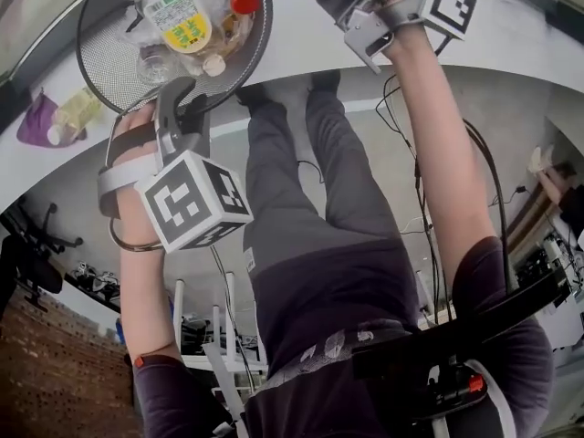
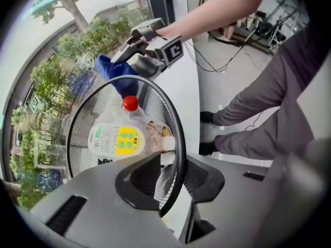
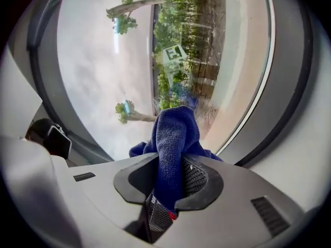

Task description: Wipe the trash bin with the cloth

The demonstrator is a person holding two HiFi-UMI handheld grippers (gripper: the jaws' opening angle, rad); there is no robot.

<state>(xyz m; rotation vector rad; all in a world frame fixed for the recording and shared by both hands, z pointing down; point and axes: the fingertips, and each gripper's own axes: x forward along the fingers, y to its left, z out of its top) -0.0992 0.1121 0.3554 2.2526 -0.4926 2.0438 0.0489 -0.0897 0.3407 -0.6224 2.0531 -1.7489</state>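
Note:
A round black wire-mesh trash bin (image 1: 102, 62) stands on a white ledge at the upper left of the head view. Inside it lie a clear bottle (image 1: 182, 16) with a red cap and other litter. My left gripper (image 1: 180, 94) is at the bin's near rim. In the left gripper view the rim (image 2: 175, 123) runs between the jaws of the left gripper (image 2: 173, 179), with a gap showing beside it. My right gripper (image 3: 168, 182) is shut on a blue cloth (image 3: 173, 138). It holds the cloth (image 2: 111, 68) at the bin's far side.
A purple cloth (image 1: 35, 121) and a small bottle (image 1: 75, 109) lie left of the bin on the white ledge (image 1: 301, 35). A big curved window (image 3: 129, 50) fills the right gripper view. The person's legs (image 1: 319, 199) and cables (image 1: 406, 135) are below.

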